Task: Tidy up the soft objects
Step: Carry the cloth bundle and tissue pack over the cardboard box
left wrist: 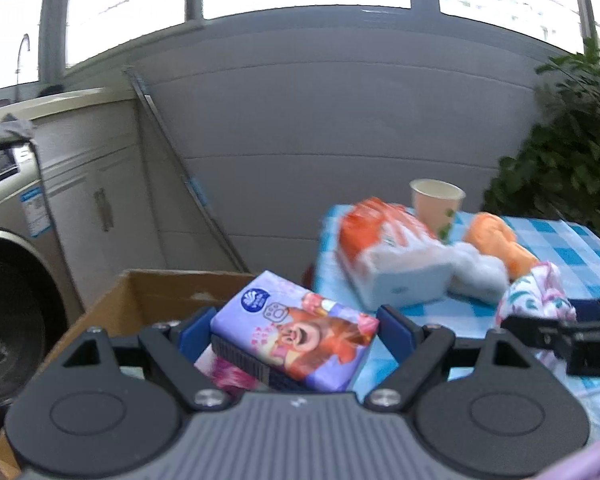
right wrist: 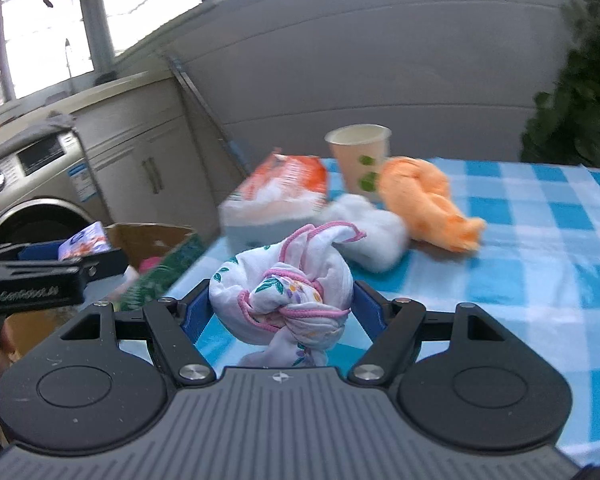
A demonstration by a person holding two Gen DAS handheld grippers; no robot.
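Note:
My left gripper (left wrist: 296, 320) is shut on a purple tissue pack (left wrist: 296, 336) with a cartoon print, held above the open cardboard box (left wrist: 148, 292) left of the table. My right gripper (right wrist: 280, 300) is shut on a knotted white floral cloth (right wrist: 288, 280) with pink trim, held just above the blue checked tablecloth (right wrist: 540, 248). The cloth also shows in the left wrist view (left wrist: 536, 300). On the table behind lie an orange-white tissue pack (right wrist: 280, 196), a white soft bundle (right wrist: 372, 232) and an orange plush (right wrist: 424, 200).
A paper cup (right wrist: 360, 156) stands at the table's far edge. A washing machine (right wrist: 32, 184) and cabinet (right wrist: 148, 152) stand at the left. A green plant (right wrist: 580, 92) is at the right. The box holds pink and green items (right wrist: 152, 276).

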